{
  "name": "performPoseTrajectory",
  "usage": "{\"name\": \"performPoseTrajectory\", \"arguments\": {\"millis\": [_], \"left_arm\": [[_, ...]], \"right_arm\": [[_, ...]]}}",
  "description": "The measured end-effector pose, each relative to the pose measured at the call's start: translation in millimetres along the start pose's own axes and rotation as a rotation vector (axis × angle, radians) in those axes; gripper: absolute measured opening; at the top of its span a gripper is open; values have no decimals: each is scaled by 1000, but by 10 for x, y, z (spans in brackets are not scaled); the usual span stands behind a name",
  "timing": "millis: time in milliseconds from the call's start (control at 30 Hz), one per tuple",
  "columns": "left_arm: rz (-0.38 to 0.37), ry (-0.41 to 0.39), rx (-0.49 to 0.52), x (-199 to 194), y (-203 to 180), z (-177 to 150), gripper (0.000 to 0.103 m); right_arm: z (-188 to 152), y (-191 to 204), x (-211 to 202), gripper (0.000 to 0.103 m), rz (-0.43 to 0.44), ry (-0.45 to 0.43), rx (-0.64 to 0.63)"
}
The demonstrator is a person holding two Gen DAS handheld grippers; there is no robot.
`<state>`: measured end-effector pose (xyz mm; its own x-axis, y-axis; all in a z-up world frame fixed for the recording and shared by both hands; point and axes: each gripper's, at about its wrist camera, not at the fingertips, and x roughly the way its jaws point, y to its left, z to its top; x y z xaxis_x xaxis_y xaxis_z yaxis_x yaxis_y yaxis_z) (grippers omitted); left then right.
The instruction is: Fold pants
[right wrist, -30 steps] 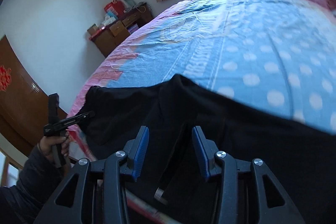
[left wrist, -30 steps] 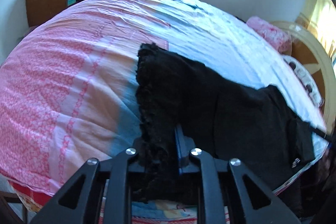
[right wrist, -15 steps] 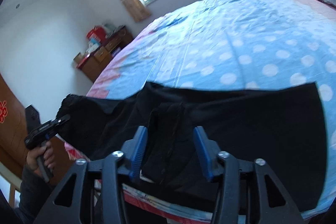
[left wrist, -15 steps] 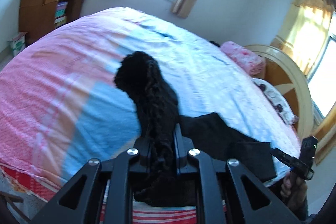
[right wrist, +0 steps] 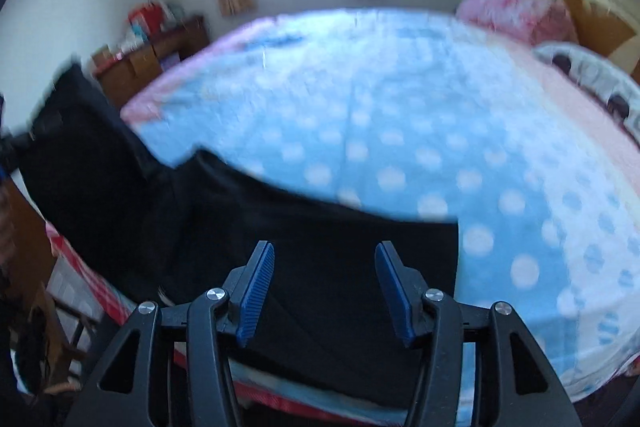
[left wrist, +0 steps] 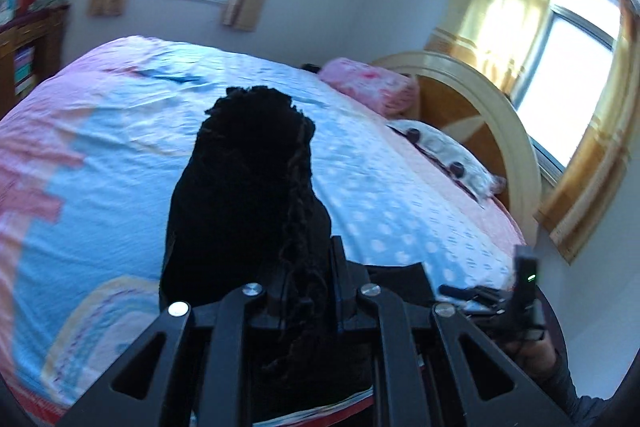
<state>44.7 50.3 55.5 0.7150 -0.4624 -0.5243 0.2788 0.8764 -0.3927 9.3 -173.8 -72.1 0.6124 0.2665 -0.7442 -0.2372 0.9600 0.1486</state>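
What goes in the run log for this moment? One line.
step: fold pants | left gripper: shut on black pants, raised | right gripper: just opened, nothing gripped | bed

Your left gripper (left wrist: pixel 306 283) is clamped tight on dark cloth and angled gently downward; your right gripper (right wrist: pixel 324 281) tilts more steeply down, its blue pads (right wrist: pixel 256 291) having just parted, gripping nothing.
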Motion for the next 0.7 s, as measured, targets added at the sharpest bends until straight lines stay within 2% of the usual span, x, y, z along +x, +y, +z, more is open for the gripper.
{"name": "performPoseTrajectory", "arguments": {"millis": [133,233,367,533,700], "left_arm": [[-40,23,37,174,-298,18,16],[-66,51,65,336,-526,-15,16],[-87,103,90,609,-748,-77,16],[-116,158,121,906,-999,-162,16],[-138,229,167,1240,-1298,-322,16]], "right_arm": [[-116,-290,-114,55,-51,-9,1],[-148,-505,-308,54,-66,-72,27],[-121,-654,-470,55,-38,-150,88],[-108,-671,-453,55,-38,-170,97],[-147,-906,-434,55,-38,-196,206]]}}
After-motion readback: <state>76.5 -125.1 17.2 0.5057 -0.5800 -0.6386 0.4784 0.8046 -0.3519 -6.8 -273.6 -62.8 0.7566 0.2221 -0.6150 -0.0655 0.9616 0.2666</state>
